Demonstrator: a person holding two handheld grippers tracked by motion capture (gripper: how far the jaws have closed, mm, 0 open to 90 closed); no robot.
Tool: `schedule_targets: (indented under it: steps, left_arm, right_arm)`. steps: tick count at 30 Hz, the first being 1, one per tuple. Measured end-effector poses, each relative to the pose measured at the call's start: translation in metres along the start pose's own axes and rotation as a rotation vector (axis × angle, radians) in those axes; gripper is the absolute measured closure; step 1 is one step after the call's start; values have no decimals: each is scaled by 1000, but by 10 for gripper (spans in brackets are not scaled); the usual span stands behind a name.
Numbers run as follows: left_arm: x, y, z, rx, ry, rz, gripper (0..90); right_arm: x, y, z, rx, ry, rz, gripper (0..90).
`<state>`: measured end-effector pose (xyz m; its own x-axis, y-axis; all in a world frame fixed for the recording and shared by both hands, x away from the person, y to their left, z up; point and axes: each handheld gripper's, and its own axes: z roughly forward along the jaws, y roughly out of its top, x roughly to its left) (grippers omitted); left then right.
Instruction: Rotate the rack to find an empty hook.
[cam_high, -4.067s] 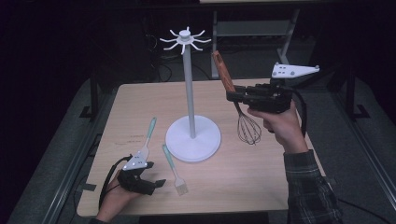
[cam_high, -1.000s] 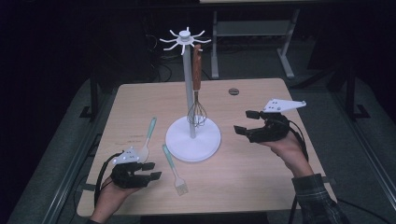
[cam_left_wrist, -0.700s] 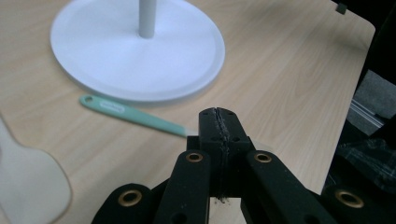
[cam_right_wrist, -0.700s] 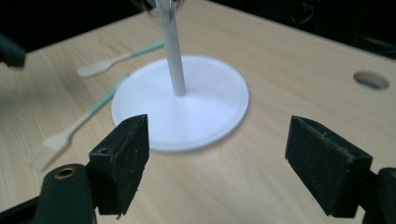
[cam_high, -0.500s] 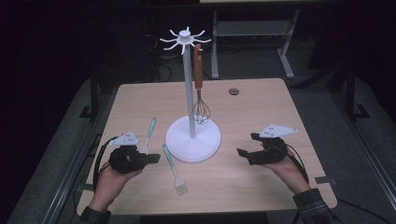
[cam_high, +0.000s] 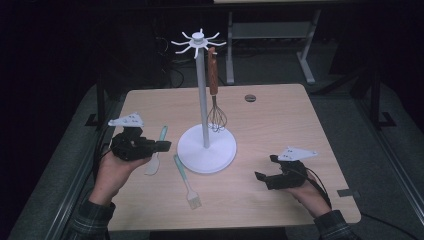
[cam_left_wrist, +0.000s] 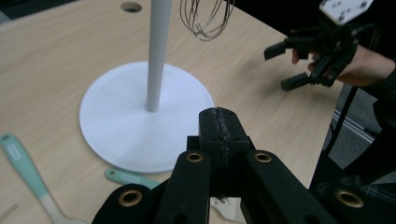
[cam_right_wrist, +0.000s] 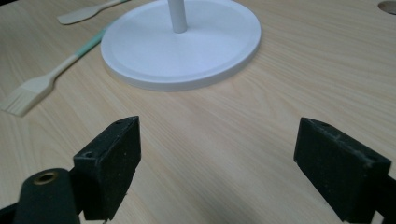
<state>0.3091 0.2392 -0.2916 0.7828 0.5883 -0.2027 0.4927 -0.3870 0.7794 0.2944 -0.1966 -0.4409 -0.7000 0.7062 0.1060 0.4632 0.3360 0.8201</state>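
A white utensil stand (cam_high: 207, 150) rises mid-table, and a wooden-handled whisk (cam_high: 216, 117) hangs from one of its top hooks. A mint-handled spatula (cam_high: 155, 161) and a mint-handled brush (cam_high: 186, 180) lie on the table left of the base. My left gripper (cam_high: 166, 146) is raised above the spatula, shut, its jaws pressed together with nothing between them (cam_left_wrist: 219, 116). My right gripper (cam_high: 266, 167) sits low at the near right, pointing at the stand base (cam_right_wrist: 187, 46). Its jaws have just been opening and stand wide apart (cam_right_wrist: 215, 154) over bare wood.
The wooden table (cam_high: 280, 125) has a round cable hole (cam_high: 250, 98) behind the stand. A grey tape strip (cam_high: 346, 192) lies near the right edge. Dark floor and a table frame (cam_high: 305, 55) lie beyond the far edge.
The whisk, once in my right gripper, now hangs on the stand. My left gripper has shut and risen off the table. My right gripper has sunk toward the table and opened wider.
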Motion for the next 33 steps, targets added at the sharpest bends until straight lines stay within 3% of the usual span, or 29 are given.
schedule_targets:
  steps: [9, 21, 27, 33]
  left_arm:
    - [-2, 49, -16, -37, -21, 39, 898]
    - [-13, 118, -35, -103, -30, 117, 898]
    - [-17, 141, -39, -107, -28, 141, 898]
    - [-17, 167, -45, -148, -33, 156, 898]
  right_arm:
    - [-5, -14, -5, 7, -13, 38, 151]
    - [-7, -17, -1, 30, 3, 34, 152]
    - [-8, -19, 2, 41, -1, 38, 153]
    - [-9, -20, 3, 39, -3, 47, 153]
